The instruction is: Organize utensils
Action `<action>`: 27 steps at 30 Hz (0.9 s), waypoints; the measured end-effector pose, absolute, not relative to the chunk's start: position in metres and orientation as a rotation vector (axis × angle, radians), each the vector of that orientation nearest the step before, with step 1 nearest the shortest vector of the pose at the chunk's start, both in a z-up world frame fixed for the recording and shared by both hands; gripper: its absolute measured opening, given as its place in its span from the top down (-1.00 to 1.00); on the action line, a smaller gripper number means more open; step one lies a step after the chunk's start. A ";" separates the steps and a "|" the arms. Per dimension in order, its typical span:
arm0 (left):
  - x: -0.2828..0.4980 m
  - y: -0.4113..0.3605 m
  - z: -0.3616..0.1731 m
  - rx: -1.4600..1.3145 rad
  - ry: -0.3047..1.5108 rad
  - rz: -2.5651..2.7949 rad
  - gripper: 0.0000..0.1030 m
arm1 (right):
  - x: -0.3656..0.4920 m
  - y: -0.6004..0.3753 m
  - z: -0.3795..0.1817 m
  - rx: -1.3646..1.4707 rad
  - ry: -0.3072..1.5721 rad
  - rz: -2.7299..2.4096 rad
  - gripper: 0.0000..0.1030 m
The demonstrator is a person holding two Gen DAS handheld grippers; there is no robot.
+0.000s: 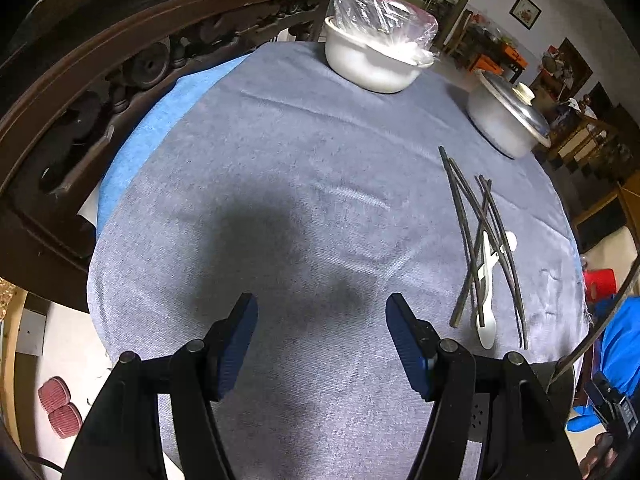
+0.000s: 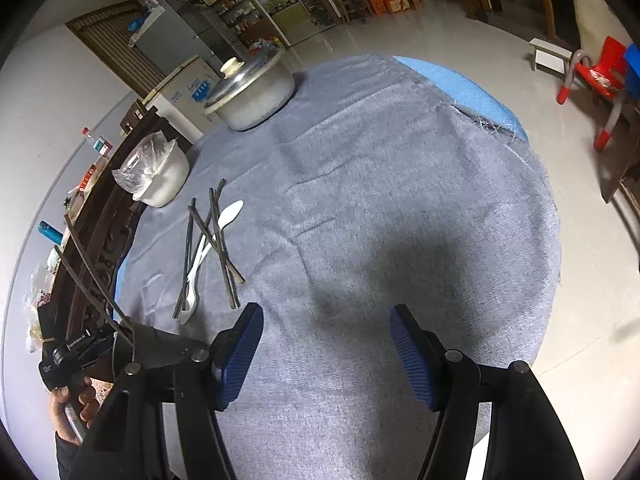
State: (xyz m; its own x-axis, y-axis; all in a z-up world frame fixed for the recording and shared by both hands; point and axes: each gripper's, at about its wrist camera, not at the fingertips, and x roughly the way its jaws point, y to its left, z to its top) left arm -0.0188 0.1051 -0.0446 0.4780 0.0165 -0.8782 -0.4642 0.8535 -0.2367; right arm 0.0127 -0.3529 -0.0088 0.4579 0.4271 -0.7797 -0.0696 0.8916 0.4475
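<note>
Several dark chopsticks (image 1: 474, 220) lie crossed in a loose heap over white plastic spoons (image 1: 489, 276) on the grey tablecloth (image 1: 280, 152). From the left wrist view the heap is to the right of my left gripper (image 1: 322, 308), which stands open over bare cloth with nothing between its blue pads. In the right wrist view the chopsticks (image 2: 210, 240) and spoons (image 2: 200, 258) lie to the left of my right gripper (image 2: 326, 318). It too is open and empty above the cloth.
A white bowl under a plastic bag (image 1: 376, 52) and a lidded metal pot (image 1: 508, 116) stand at the table's far side. A carved dark wooden frame (image 1: 80, 120) borders the table on one side. A red child's chair (image 2: 596, 76) stands on the floor beyond.
</note>
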 end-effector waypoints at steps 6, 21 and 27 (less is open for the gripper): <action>-0.021 0.104 -0.041 -0.473 1.031 0.309 -0.31 | 0.016 -0.350 -0.005 0.376 1.050 0.324 -0.35; -0.031 0.115 -0.032 -0.487 1.010 0.328 -0.31 | 0.022 -0.338 0.000 0.360 1.046 0.353 -0.35; -0.033 0.117 -0.028 -0.474 1.002 0.339 -0.31 | 0.032 -0.327 -0.007 0.327 1.085 0.376 -0.35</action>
